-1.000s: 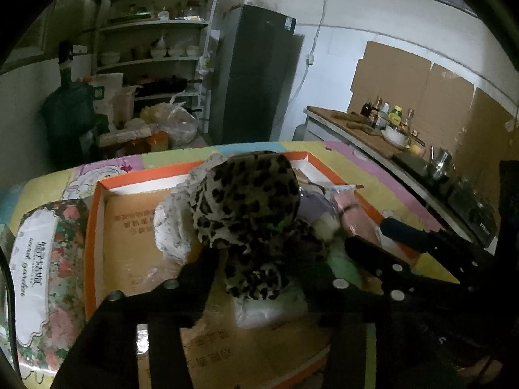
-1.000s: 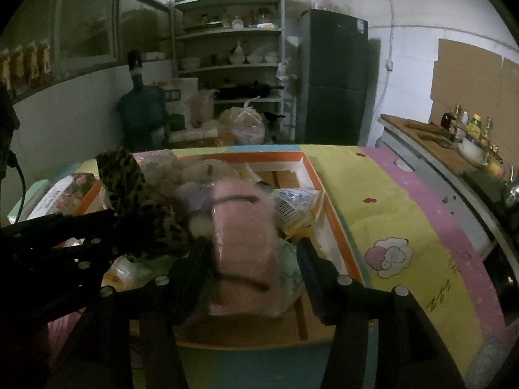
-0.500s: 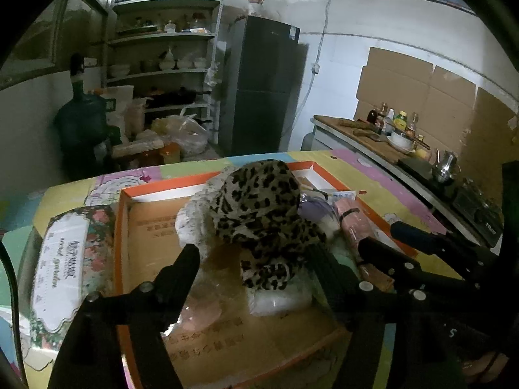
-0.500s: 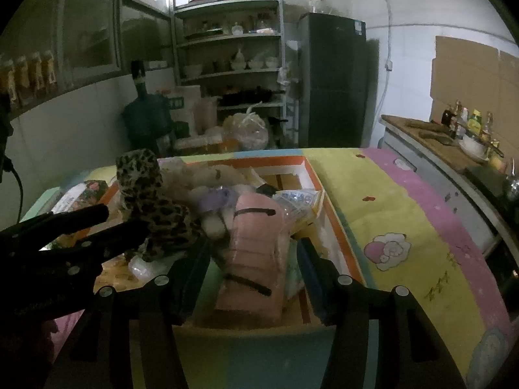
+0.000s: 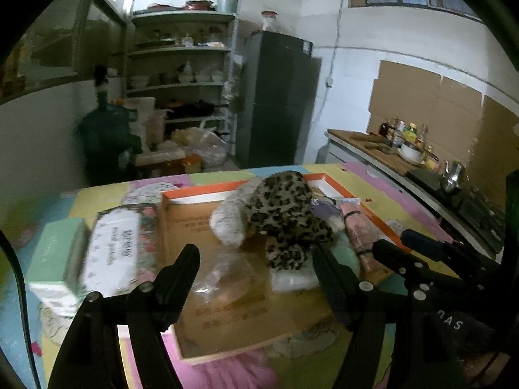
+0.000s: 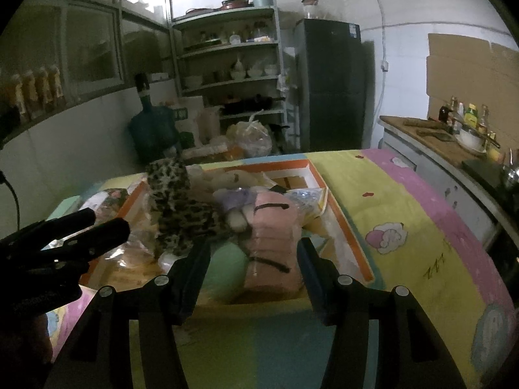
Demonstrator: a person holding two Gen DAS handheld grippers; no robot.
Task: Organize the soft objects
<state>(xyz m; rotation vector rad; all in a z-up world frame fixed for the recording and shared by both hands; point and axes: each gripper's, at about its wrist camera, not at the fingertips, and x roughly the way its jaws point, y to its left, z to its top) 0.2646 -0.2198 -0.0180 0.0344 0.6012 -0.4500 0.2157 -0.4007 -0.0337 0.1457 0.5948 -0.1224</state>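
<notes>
Both grippers have backed away from the pile since earlier. Left wrist: my left gripper (image 5: pixel 256 259) apart, empty; leopard cloth (image 5: pixel 285 217) heaped in orange-rimmed box (image 5: pixel 201 193). Right wrist: my right gripper (image 6: pixel 253 253) apart, empty; pink bundle (image 6: pixel 272 243) just ahead. Approach squarely, pinch one item only.

Home kitchen, cluttered. Open shelf rack (image 6: pixel 233 64) w/ bowls, pots & dishes; dark fridge (image 6: pixel 334 87) beside it. Big water jug (image 6: pixel 152 129) on floor by wall. Side counter (image 5: pixel 373 149) w/ sauce bottles (image 5: pixel 405 131), kettle (image 5: pixel 454 175), stove (image 5: pixel 483 214). Cardboard sheets (image 5: pixel 431 97) cover the wall behind the cooking area.
</notes>
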